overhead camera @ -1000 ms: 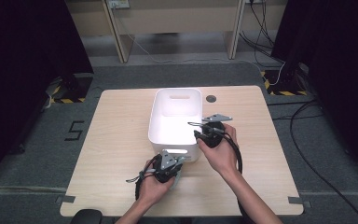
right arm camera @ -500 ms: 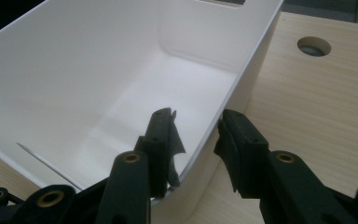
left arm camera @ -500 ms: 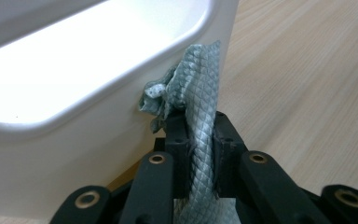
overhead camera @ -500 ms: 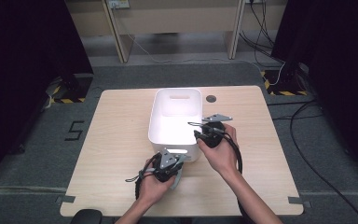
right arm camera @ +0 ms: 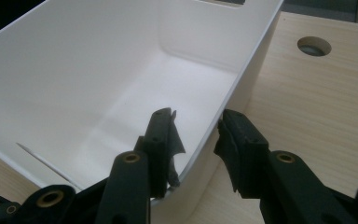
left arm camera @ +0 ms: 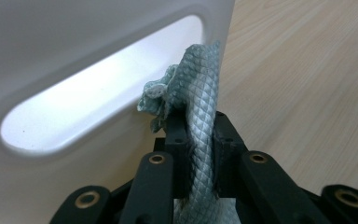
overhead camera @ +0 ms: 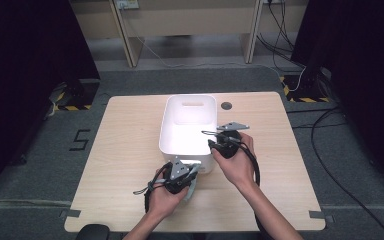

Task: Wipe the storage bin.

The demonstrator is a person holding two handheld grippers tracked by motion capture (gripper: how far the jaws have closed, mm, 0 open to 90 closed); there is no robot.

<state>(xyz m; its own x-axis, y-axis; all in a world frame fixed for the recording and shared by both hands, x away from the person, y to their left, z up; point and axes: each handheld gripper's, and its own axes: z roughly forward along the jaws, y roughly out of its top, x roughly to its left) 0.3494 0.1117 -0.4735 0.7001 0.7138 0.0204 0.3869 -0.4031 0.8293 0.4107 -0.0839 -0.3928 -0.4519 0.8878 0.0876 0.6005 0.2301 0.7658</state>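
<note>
High view | left gripper grips cloth | right gripper straddles bin rim

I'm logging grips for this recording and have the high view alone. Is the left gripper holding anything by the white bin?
Observer: Yes. In the left gripper view, the left gripper is shut on a pale teal cloth with a diamond weave.
Operator: Where is the cloth relative to the bin?
Observer: It stands against the white bin outer wall, beside the handle slot.
Operator: And the right gripper?
Observer: The right gripper is open and straddles the bin's side rim, one jaw inside, one outside.
Operator: Anything in the bin?
Observer: The part of its floor visible in the right gripper view looks bare.
</note>
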